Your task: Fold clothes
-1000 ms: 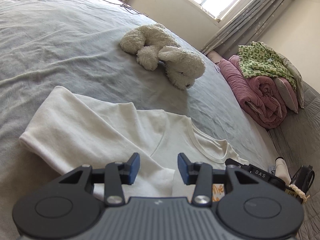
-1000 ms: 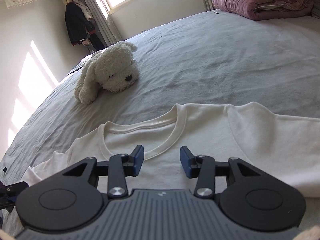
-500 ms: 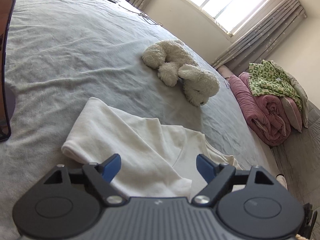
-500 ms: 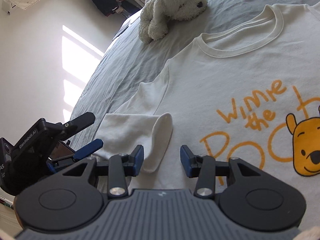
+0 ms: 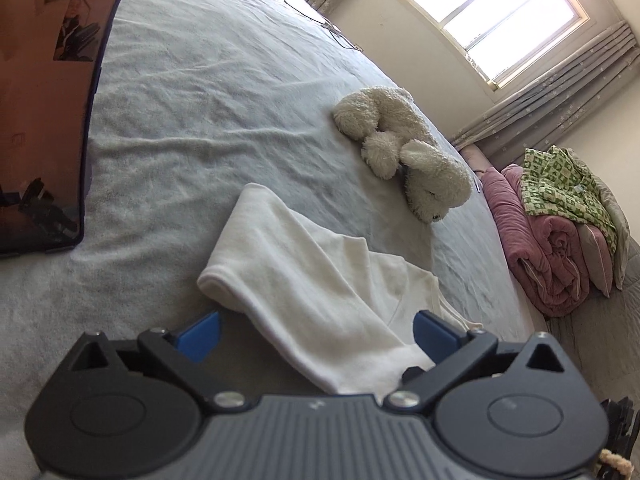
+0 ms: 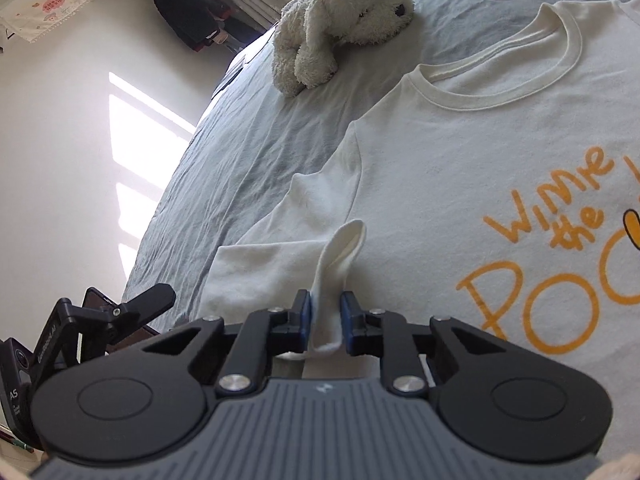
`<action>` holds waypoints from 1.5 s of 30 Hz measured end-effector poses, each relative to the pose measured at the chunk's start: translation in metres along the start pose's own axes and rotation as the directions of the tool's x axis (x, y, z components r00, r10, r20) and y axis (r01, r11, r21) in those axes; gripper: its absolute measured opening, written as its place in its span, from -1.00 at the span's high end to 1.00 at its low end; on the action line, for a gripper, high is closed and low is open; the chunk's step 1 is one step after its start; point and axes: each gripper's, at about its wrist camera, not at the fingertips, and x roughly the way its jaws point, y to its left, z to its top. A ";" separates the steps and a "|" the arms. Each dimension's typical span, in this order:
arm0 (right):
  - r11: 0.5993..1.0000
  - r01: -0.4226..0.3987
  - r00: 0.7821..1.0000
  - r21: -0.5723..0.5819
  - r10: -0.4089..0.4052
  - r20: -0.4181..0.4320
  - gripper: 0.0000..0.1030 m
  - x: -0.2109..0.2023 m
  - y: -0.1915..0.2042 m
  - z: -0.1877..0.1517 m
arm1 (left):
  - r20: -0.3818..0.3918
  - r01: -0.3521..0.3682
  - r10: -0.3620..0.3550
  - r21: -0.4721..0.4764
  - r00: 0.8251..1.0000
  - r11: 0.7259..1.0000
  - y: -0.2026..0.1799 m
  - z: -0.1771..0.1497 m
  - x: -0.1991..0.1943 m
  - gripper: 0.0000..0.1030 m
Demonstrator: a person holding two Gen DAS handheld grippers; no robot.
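The right gripper (image 6: pixel 325 322) pinches a raised fold of the white T-shirt (image 6: pixel 460 152), apparently its sleeve hem. The left gripper (image 5: pixel 316 334) is spread wide, the sleeve lying between its fingers, unheld. Farther ahead on the grey bed (image 5: pixel 208 92) lies a plush dog (image 5: pixel 404 152).

A T-shirt (image 6: pixel 460 152) lies flat on the bed (image 5: pixel 208 92), its sleeve (image 5: pixel 288 264) spread toward the bed's near edge. A stuffed dog (image 5: pixel 404 148) lies on the bed beyond the shirt's collar. Rolled blankets (image 5: pixel 548 240) are stacked at the bed's far corner, under the window (image 5: pixel 508 12).
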 end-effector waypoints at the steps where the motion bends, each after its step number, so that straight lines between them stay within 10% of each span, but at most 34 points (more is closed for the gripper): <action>1: 1.000 -0.004 1.000 -0.016 0.005 0.017 0.62 -0.003 0.008 0.006 | 0.005 -0.008 0.008 0.000 1.000 1.000 0.002 0.001 -0.001 -0.98; 21: 0.929 -0.011 0.978 -0.370 0.087 0.189 0.94 -0.040 0.177 0.120 | 0.118 -0.176 0.153 0.214 0.981 0.961 -0.024 -0.021 0.042 -0.88; 27: 0.949 0.005 0.996 -0.314 0.023 0.083 0.71 -0.026 0.140 0.114 | 0.097 -0.197 0.181 0.201 0.979 0.960 -0.027 -0.016 0.041 -0.88; 30: 0.966 0.013 0.999 -0.258 -0.003 0.037 0.19 -0.016 0.109 0.100 | 0.083 -0.205 0.193 0.188 0.978 0.960 -0.026 -0.015 0.040 -0.88; 45: 0.997 -0.002 0.995 0.072 0.009 -0.097 0.21 0.042 0.002 0.052 | 0.069 -0.259 0.250 0.197 0.966 0.946 -0.024 -0.011 0.037 -0.87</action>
